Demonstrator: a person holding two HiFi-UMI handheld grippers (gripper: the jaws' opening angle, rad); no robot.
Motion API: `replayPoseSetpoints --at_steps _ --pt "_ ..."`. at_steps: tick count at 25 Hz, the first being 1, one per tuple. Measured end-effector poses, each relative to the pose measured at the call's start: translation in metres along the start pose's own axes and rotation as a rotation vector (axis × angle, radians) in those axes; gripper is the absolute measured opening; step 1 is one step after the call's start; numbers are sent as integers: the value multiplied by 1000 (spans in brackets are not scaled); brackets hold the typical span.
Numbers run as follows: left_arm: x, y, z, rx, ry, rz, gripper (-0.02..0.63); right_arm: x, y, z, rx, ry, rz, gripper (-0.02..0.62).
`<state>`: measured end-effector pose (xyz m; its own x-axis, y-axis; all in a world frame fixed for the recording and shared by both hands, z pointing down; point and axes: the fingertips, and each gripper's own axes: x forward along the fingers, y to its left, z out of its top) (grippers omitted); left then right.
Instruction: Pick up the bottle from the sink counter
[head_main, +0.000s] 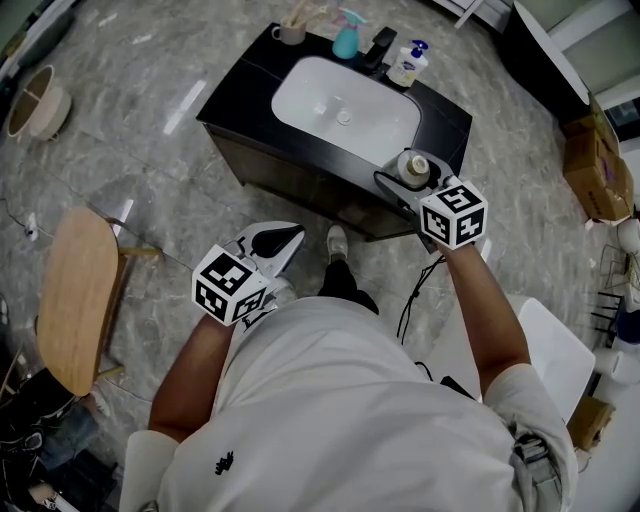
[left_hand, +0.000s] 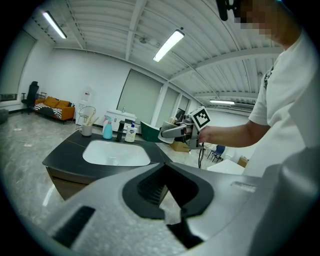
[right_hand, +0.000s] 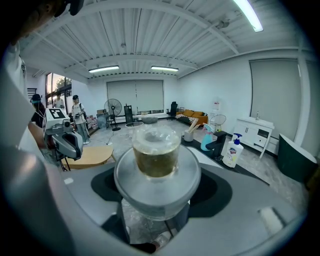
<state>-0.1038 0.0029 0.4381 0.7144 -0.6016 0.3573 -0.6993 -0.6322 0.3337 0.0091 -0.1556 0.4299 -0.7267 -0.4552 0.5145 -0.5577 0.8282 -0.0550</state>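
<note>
My right gripper (head_main: 405, 182) is shut on a clear bottle (head_main: 415, 165) with an amber cap, at the front right corner of the black sink counter (head_main: 235, 95). In the right gripper view the bottle (right_hand: 156, 165) fills the space between the jaws of that gripper (right_hand: 157, 192), its cap pointing away from the camera. The left gripper view shows the right gripper (left_hand: 176, 132) and bottle held just above counter height. My left gripper (head_main: 285, 238) hangs low in front of the counter; its jaws meet with nothing between them (left_hand: 162, 170).
At the counter's back edge stand a cup of brushes (head_main: 291, 30), a teal spray bottle (head_main: 346, 40), a black tap (head_main: 380, 48) and a white pump bottle (head_main: 408, 65). A white basin (head_main: 345, 105) sits in the middle. A wooden chair (head_main: 80, 295) stands left, boxes (head_main: 595, 165) right.
</note>
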Motion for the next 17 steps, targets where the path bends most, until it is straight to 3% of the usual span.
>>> replayPoseSetpoints --at_steps 17 --pt "8 3 2 8 12 -5 6 0 -10 -6 3 16 -1 353"
